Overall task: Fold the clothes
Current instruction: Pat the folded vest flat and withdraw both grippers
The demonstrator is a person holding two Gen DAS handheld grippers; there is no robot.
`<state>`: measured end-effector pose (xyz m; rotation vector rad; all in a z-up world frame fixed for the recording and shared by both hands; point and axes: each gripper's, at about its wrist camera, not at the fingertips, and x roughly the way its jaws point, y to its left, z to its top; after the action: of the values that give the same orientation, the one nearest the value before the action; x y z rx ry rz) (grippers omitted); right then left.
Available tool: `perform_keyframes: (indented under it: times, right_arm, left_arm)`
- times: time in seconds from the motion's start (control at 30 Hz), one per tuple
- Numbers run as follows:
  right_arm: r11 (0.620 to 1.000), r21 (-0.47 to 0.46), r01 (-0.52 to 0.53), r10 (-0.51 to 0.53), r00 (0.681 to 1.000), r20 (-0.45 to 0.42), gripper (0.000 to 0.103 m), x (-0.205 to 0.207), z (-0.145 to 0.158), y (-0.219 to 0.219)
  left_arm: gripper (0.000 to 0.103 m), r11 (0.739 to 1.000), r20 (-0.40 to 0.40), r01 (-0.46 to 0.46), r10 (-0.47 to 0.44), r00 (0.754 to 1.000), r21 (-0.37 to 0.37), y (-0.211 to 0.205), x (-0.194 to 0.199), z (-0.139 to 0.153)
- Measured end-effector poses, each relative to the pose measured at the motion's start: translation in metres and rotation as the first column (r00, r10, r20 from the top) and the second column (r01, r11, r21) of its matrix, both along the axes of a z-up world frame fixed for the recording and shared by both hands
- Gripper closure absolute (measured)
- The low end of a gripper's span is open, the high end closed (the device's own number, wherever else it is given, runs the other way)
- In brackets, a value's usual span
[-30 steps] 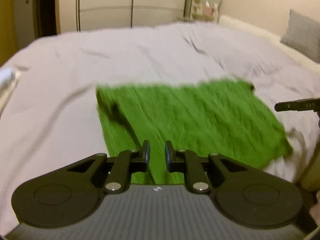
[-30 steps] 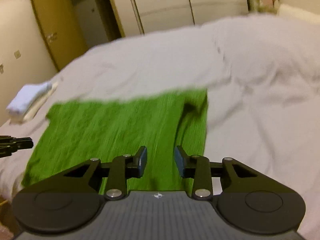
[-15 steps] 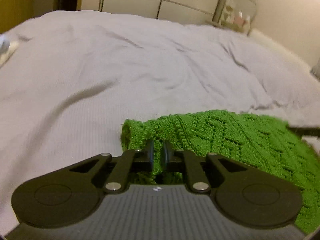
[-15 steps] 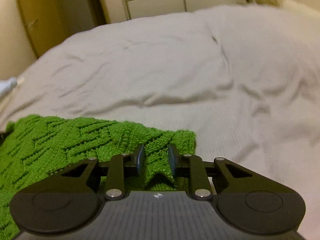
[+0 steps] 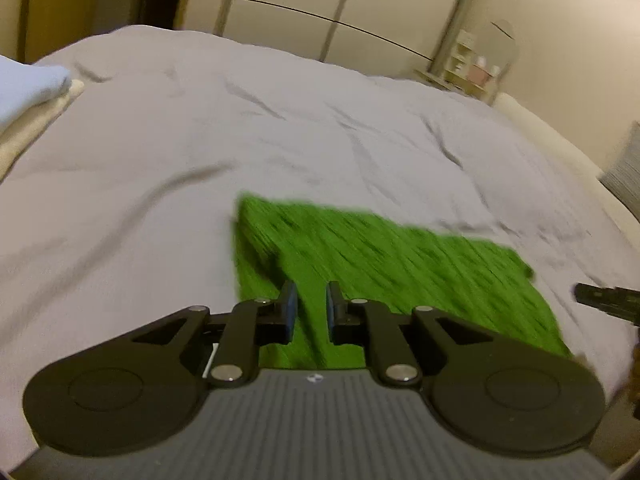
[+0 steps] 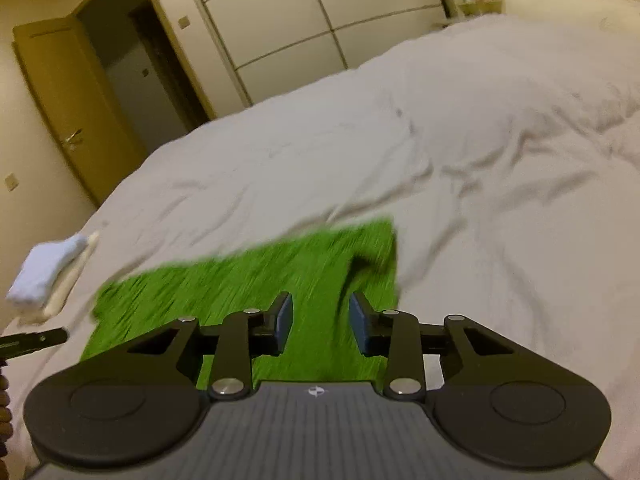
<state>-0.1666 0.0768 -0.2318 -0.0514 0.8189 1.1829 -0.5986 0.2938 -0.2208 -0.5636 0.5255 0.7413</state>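
A green knitted garment lies folded into a flat rectangle on the bed's pale sheet. My left gripper hovers over its near left part, open, with nothing between the fingers. In the right wrist view the same garment stretches to the left, and my right gripper hangs above its near right part, open and empty. Each gripper's black tip shows at the edge of the other's view: the right gripper and the left gripper. The fabric is motion-blurred.
A folded stack of light blue and cream clothes sits at the bed's left edge, also seen as the stack. White wardrobe doors and a wooden door stand behind the bed. A grey pillow lies far right.
Half a second ago both grippers were low at the garment's near edge, with the left shut on the knit. Both have now opened, let go and pulled back above the flat garment.
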Motion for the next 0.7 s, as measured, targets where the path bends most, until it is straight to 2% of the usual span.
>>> perform_keyframes:
  times: [0.13, 0.27, 0.37, 0.4, 0.47, 0.53, 0.57, 0.63, 0.7]
  right_arm:
    - [0.999, -0.045, -0.002, 0.002, 1.000, -0.001, 0.068, -0.040, -0.011, -0.026]
    - [0.987, -0.158, -0.001, 0.001, 1.000, -0.003, 0.065, -0.051, -0.043, -0.023]
    - [0.989, -0.145, 0.038, -0.044, 0.998, -0.034, 0.062, -0.053, -0.039, -0.031]
    - [0.989, -0.140, 0.051, -0.054, 0.998, -0.020, 0.059, -0.057, -0.032, -0.034]
    - [0.990, -0.121, 0.071, -0.071, 0.997, 0.002, 0.038, -0.064, -0.018, -0.040]
    - [0.991, -0.099, 0.085, -0.085, 0.996, 0.004, 0.027, -0.073, -0.006, -0.048]
    - [0.991, -0.095, 0.093, -0.093, 0.996, 0.004, 0.019, -0.079, -0.001, -0.052]
    - [0.989, -0.103, 0.106, -0.107, 0.994, -0.001, 0.012, -0.087, 0.005, -0.056]
    - [0.988, -0.107, 0.112, -0.113, 0.994, -0.007, 0.012, -0.092, 0.008, -0.060]
  left_arm:
    - [0.090, 0.999, -0.025, 0.048, -0.048, 0.999, -0.002, -0.051, 0.001, -0.005]
    - [0.088, 0.999, -0.133, 0.028, -0.032, 0.991, -0.032, -0.063, 0.017, -0.029]
    - [0.087, 1.000, -0.191, -0.002, 0.000, 0.982, -0.009, -0.072, 0.025, -0.027]
    - [0.085, 1.000, -0.207, -0.010, 0.010, 0.978, 0.001, -0.076, 0.025, -0.021]
    - [0.073, 0.999, -0.244, -0.032, 0.035, 0.969, 0.019, -0.084, 0.026, -0.010]
    - [0.072, 0.998, -0.269, -0.049, 0.054, 0.962, 0.028, -0.094, 0.026, -0.001]
    - [0.067, 0.998, -0.275, -0.058, 0.063, 0.959, 0.026, -0.098, 0.025, 0.003]
    - [0.058, 0.997, -0.283, -0.073, 0.075, 0.956, 0.020, -0.108, 0.021, 0.010]
    - [0.054, 0.997, -0.286, -0.074, 0.080, 0.955, 0.030, -0.119, 0.018, 0.016]
